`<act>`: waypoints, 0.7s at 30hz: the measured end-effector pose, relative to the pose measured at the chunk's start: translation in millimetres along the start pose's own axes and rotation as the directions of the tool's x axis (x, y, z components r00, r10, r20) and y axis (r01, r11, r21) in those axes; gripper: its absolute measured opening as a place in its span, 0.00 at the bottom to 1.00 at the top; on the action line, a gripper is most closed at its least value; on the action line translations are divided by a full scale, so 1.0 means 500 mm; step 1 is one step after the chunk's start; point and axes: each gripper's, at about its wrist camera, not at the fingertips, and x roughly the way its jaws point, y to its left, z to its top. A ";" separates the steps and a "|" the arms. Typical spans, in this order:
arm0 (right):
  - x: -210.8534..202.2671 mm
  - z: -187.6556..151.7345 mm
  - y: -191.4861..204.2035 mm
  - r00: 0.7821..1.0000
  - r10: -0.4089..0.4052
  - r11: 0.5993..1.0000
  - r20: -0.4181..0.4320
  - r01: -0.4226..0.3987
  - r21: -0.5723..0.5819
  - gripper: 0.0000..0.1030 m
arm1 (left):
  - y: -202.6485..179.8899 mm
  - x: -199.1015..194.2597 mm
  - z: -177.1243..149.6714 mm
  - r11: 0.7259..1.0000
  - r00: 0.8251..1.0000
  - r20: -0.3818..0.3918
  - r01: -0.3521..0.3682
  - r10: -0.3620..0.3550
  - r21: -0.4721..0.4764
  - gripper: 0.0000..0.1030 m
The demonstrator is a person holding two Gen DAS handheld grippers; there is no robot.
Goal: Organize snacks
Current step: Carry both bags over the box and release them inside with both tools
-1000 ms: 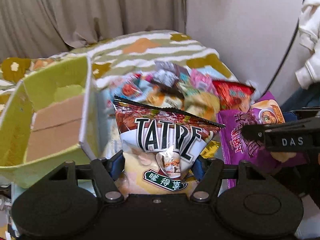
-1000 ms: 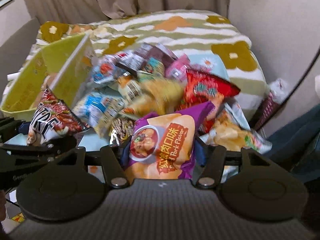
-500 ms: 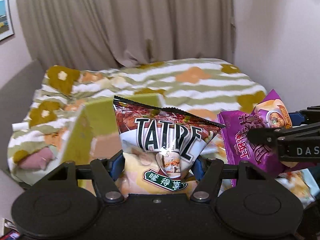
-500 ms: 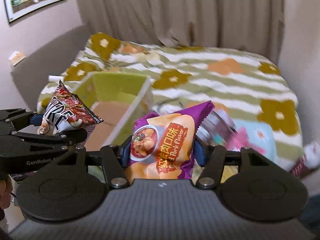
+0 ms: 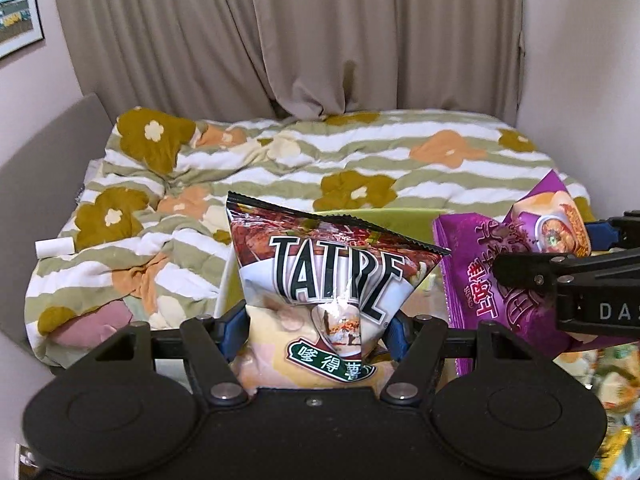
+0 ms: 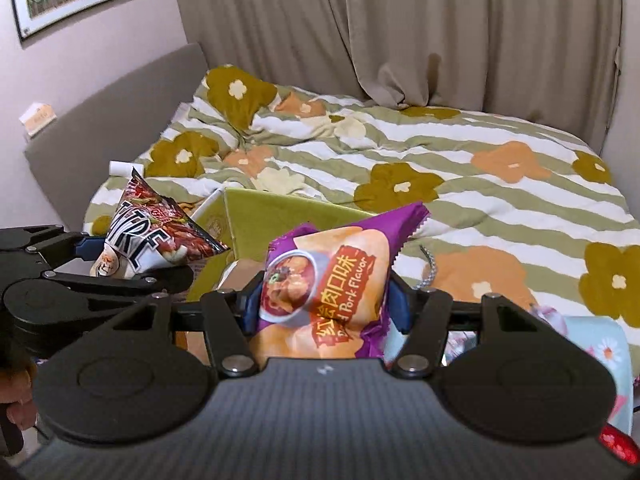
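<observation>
Both bags were held clear of the bed [image 6: 460,168], side by side, over the near end of the green box [image 6: 280,216].

- Left gripper [image 5: 316,320]: fingers closed on the lower part of the TAIPE chip bag [image 5: 332,276], bag upright and puffed.
- Right gripper [image 6: 324,300]: fingers closed on the purple pork-flavor bag [image 6: 332,276], bag tilted toward the right.
- Box: open top, brown cardboard floor seen just beyond the fingers; how many snacks it held could not be told.
- More loose snack packets [image 5: 612,380] were noted at near right.

Step judged: carry phase of a two-bag transfer, release not yet made. Next move judged to call for lowering each bag inside the box walls before the fingers are opened, kept apart so neither bag is knocked out.
</observation>
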 end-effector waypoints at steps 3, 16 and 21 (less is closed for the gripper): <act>0.068 0.013 0.027 0.995 -0.061 0.998 -0.078 0.058 -0.034 0.74 | 0.020 0.056 0.004 1.000 0.999 -0.036 0.018 -0.018 0.011 0.68; 0.165 -0.001 0.011 0.981 -0.110 0.991 -0.160 0.119 0.053 0.74 | 0.051 0.171 0.008 0.997 0.996 -0.073 0.053 -0.048 0.061 0.99; 0.163 0.001 0.013 0.986 -0.097 0.994 -0.137 0.103 0.036 0.74 | 0.066 0.154 -0.005 0.998 0.993 -0.107 0.052 -0.049 0.031 0.99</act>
